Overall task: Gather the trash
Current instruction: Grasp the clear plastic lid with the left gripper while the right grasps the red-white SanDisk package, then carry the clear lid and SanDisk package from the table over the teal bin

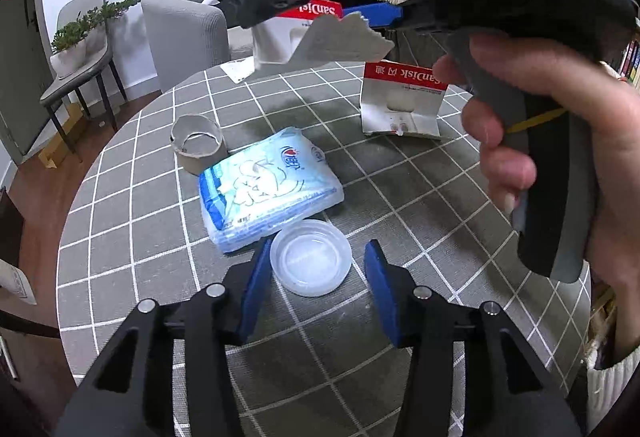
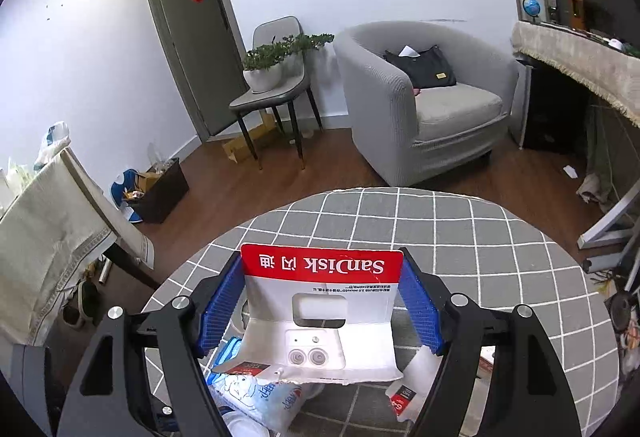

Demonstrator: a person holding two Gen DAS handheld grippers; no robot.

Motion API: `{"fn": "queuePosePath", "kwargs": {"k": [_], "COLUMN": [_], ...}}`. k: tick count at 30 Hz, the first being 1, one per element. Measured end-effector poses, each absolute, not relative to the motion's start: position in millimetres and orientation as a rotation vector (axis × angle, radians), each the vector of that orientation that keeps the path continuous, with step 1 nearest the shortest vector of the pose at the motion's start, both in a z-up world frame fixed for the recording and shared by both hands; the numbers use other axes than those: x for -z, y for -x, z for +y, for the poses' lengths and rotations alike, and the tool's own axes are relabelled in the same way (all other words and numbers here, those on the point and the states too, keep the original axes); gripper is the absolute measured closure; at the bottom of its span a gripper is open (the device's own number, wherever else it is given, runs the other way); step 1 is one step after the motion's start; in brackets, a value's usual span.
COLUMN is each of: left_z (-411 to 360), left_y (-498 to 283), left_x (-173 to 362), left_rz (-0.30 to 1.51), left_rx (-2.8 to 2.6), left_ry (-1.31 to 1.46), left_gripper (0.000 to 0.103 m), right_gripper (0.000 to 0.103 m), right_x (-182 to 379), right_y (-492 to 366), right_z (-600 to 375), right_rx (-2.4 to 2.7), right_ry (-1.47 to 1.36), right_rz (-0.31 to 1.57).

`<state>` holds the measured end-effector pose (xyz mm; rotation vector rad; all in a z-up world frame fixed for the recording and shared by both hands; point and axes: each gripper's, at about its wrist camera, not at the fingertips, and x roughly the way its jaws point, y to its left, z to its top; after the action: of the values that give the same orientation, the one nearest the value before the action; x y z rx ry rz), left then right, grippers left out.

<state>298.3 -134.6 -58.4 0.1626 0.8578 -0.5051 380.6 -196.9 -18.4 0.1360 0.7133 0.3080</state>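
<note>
Right tongs (image 2: 320,301) clamped on a SanDisk card (image 2: 320,317), blue pads pressed to its two side edges, lifted clear of the tabletop (image 2: 480,237) and hanging over its near part. Thin card, torn along the bottom, very light and stiff only across the fold; likely to bow or slip out if squeezed harder, so best held by the side edges as now.

Left tongs (image 1: 316,273) part open, pads either side of a clear plastic lid (image 1: 310,263) at the near edge of the tabletop (image 1: 120,177). Left pad at or nearly at the rim, right pad just beside it with a gap, so no grip yet. Lid shallow, smooth, light, probably slippery and springy; best pinched across its rim, low, close to the cloth.

Just beyond the lid, touching it or nearly, a soft tissue pack (image 1: 268,189). Beyond that, towards the far left edge, a cardboard roll (image 1: 198,145), light and crushable. Second card (image 1: 404,101) standing folded towards the far right, well apart from both tongs.
</note>
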Motion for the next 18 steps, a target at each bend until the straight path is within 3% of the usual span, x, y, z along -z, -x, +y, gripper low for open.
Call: {"fn": "queuePosePath", "kwargs": {"k": [5, 18], "left_z": [-132, -96], "left_y": [-300, -283], "left_x": [58, 42], "left_rz": [0.865, 0.830], "left_rx": [0.486, 0.465], "left_ry": [-0.154, -0.103], "left_gripper": [0.061, 0.061], "right_gripper": [0.027, 0.027], "right_x": [17, 16], "right_y": [-379, -362], "right_z": [-200, -193], "right_rx": [-0.309, -0.309], "right_ry": [-0.152, -0.157], "right_rz": [0.713, 0.724]}}
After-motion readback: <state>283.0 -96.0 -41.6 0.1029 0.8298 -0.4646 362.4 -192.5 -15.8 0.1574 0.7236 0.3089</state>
